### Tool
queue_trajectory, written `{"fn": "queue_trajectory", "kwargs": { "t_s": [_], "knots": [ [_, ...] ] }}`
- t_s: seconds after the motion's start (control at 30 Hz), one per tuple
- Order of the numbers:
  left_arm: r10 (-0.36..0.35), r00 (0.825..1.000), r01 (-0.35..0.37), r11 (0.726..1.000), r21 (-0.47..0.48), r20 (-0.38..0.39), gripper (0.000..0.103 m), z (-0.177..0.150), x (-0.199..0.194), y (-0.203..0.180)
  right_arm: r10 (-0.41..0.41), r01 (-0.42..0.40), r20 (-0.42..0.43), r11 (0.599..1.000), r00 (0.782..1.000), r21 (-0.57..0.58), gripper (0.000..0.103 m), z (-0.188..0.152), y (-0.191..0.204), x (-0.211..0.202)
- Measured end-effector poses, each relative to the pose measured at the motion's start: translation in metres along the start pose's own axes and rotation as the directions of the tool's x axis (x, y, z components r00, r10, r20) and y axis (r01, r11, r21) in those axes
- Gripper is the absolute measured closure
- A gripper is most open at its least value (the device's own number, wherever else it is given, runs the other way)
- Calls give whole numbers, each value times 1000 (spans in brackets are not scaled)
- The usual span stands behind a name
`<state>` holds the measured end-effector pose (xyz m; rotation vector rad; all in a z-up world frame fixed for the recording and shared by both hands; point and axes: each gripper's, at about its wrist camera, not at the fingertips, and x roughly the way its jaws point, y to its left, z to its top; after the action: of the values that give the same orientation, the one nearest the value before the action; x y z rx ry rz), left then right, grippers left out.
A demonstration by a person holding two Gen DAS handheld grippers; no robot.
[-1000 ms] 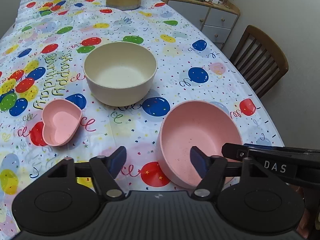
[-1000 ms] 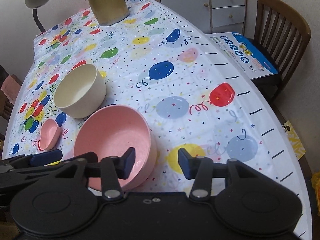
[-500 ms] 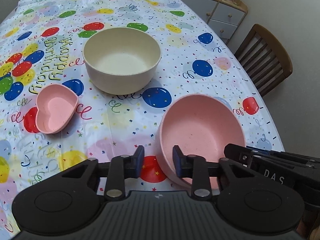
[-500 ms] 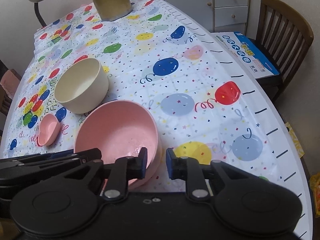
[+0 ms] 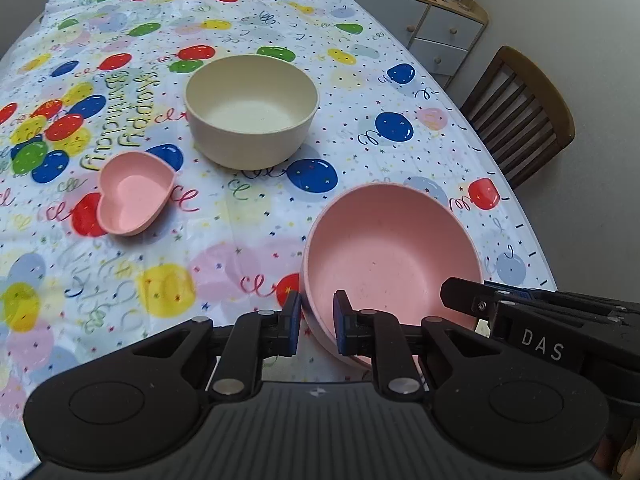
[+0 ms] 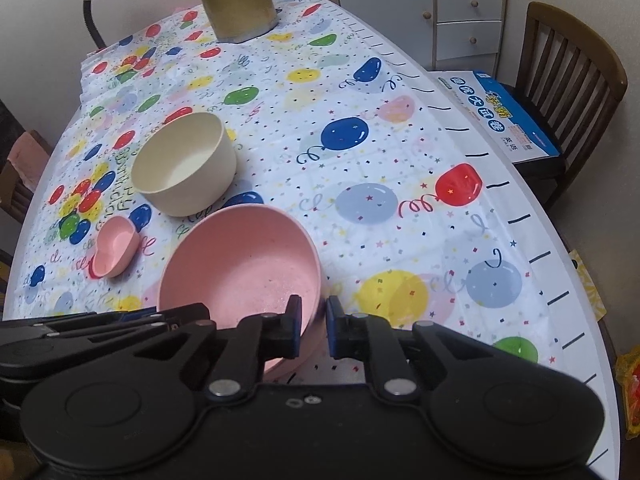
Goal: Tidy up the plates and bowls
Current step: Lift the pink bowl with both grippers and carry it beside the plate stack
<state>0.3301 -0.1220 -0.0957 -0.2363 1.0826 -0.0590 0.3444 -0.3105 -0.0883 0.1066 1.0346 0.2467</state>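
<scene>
Balloon tablecloth (image 5: 224,248) carries three bowls: two pink, one cream.

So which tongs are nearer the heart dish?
Left. The left tongs grip the pink bowl rim on the side facing the heart dish; the right tongs grip the far side.

A large bowl (image 5: 390,256) is sitting nearest on the table (image 5: 248,216), a deep bowl (image 5: 252,110) behind it, a heart dish (image 5: 134,192) lying to their left.
</scene>
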Motion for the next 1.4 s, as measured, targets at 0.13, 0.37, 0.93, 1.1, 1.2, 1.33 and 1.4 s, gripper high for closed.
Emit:
{"fn": "queue_trajectory", "kwargs": {
  "t_s": [0.13,0.37,0.93,1.1,1.2,1.33,1.4],
  "knots": [
    [18,1000,-17,1000,-9,7,86,-12,-20,2,21,-21,0,1000,1000,-21,92,-8,7,-13],
    [52,998,-52,998,-37,18,86,-40,-60,9,68,-68,-6,996,998,-64,92,-24,21,-40],
    [120,993,-116,981,-157,17,86,-121,-129,37,179,-187,-59,965,982,-187,92,-81,64,-89],
    [130,992,-126,973,-191,4,86,-144,-136,46,193,-209,-93,954,977,-215,92,-101,74,-93],
    [140,990,-139,969,-204,-10,86,-155,-138,50,204,-224,-110,949,973,-221,92,-113,77,-93],
    [152,988,-154,963,-223,-26,86,-170,-138,56,211,-241,-147,944,966,-226,92,-130,82,-89],
    [159,987,-162,961,-226,-31,86,-176,-138,58,209,-243,-161,940,965,-237,92,-138,84,-87]
  ]
}}
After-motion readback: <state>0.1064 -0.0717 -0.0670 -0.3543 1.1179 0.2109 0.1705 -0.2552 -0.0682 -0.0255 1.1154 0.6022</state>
